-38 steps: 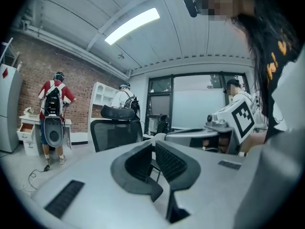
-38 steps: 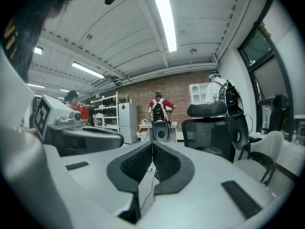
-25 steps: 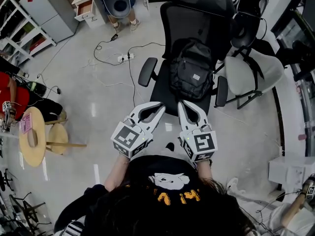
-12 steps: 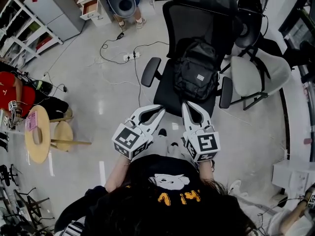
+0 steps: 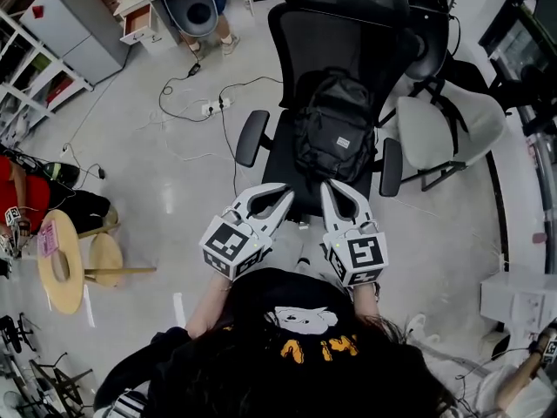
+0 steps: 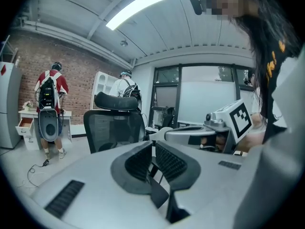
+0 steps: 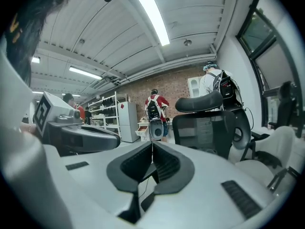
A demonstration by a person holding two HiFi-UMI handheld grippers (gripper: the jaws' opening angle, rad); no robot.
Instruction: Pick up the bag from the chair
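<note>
**Now: close in on the bag, then open up**

Both tongs are clenched on nothing. The left tongs (image 5: pixel 286 192) and right tongs (image 5: pixel 327 187) hang side by side just short of the seat's front edge, and each gripper view shows the tips pressed together. The bag (image 5: pixel 335 136), a black backpack, sits upright on the black chair (image 5: pixel 344 11), leaning on the backrest between the 2 armrests (image 5: pixel 247 138). It is not yet touched. To do the reach well, I would spread the jaws before arriving and carry both tongs forward over the seat. I would aim for the bag's top or a strap rather than its slack front panel. Soft fabric will likely sag, so a deep bite matters.
</note>
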